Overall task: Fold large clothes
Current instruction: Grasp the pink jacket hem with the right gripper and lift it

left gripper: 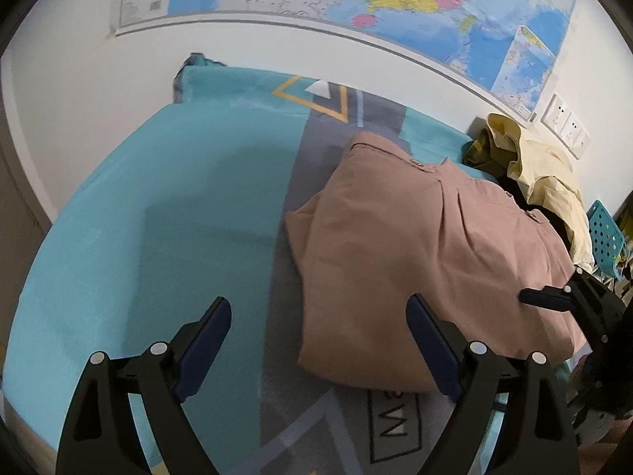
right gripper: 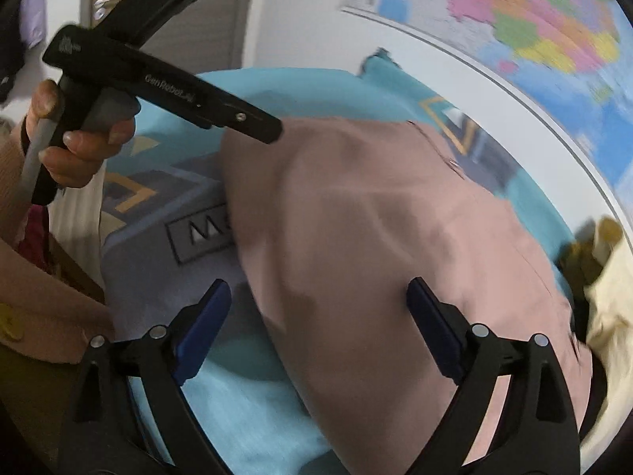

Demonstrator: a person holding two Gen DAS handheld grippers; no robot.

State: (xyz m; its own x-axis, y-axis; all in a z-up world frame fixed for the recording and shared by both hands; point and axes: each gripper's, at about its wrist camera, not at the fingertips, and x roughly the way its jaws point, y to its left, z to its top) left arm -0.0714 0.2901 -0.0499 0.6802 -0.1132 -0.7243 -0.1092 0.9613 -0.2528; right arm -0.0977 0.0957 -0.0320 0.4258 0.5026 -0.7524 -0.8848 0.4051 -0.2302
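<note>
Your left tool (left gripper: 318, 340): jaws wide, empty, over blanket (left gripper: 158, 217). Your right tool (right gripper: 318, 324): jaws wide, empty, above garment. Pink folded garment (left gripper: 415, 245) lies right of left tool, long axis running away toward wall; right hand nearer.

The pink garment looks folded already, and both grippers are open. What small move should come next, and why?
Probably move the folded pink garment aside. It lies compact on the teal blanket, both the left gripper and the right gripper are open and hold nothing, and a cream garment waits unfolded beside it.
</note>
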